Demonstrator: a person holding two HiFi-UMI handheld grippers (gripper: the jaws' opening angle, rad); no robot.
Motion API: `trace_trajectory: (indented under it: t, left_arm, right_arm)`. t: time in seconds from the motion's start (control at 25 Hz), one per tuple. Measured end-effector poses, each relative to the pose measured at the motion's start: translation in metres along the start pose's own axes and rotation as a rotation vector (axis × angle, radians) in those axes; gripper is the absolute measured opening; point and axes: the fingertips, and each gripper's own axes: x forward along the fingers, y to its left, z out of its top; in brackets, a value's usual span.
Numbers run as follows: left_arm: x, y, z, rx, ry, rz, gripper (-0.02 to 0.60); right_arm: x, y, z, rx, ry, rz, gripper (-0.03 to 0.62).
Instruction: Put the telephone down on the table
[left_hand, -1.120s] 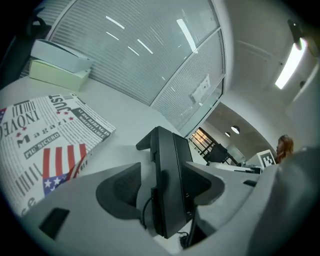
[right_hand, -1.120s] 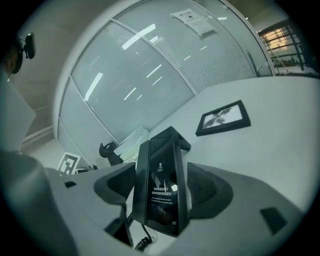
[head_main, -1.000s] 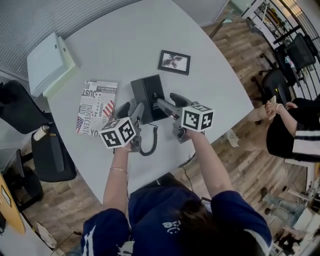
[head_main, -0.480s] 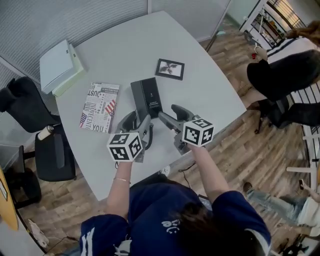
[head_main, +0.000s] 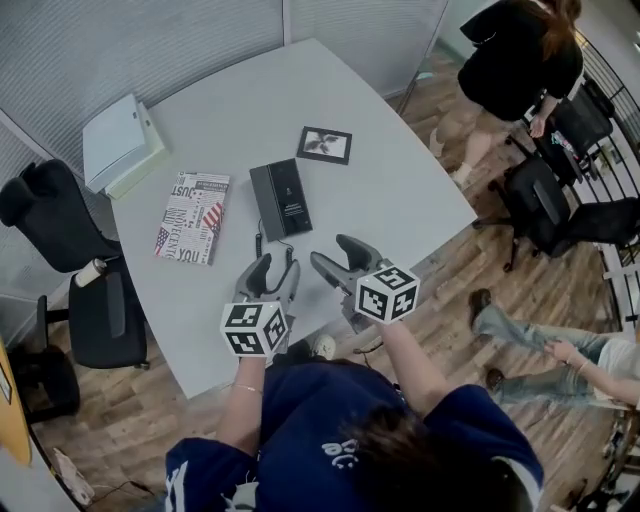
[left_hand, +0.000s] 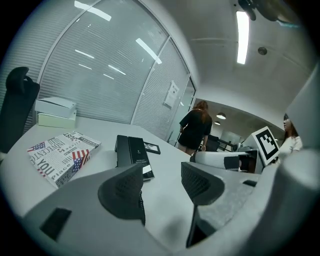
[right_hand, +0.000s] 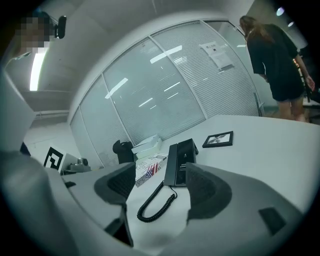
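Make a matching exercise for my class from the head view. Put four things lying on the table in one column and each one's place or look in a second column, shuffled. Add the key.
Column one
1. telephone
2. picture frame
3. book
4. white box

Column two
A. at the far left corner of the table
B. left of the telephone, flag print on its cover
C. black, lying flat near the middle of the table
D. beyond the telephone, to the right, dark picture inside

Pairs: 1-C, 2-D, 3-B, 4-A
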Motion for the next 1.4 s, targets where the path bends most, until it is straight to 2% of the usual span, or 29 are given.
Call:
trace_trajectory:
  t: [0.4,0.56,0.64,0.84,0.92,1.4]
  left_arm:
    - [-0.019,-0.022,-0.020,0.016,0.008,-0.006,0.235]
    - [-0.024,-0.027,-0.022,0.049,0.009,-0.007,0.227]
    - [-0.027,-0.027,-0.021,0.056,-0.001,0.008,0.151]
    - [-0.033,-0.027,-0.020,0.088,-0.013,0.032,0.042]
    - [-0.034,-0.026,-0.021,0.089,-0.010,0.043,0.005]
    - [-0.041,-0.030,-0.022,0.100,-0.003,0.010,0.005]
  right_arm:
    - [-0.021,0.014,-0.026,-0.031,0.036,-0.004,0.316]
    - [-0.026,0.016,-0.029,-0.065,0.037,-0.024,0.262]
    - [-0.028,0.017,-0.030,-0.077,0.032,-0.032,0.219]
    - [-0.031,0.019,-0.031,-0.087,0.015,-0.050,0.060]
    - [-0.031,0.020,-0.033,-0.082,0.013,-0.051,0.021]
    - [-0.035,0.023,-0.037,-0.109,0.011,-0.103,0.009]
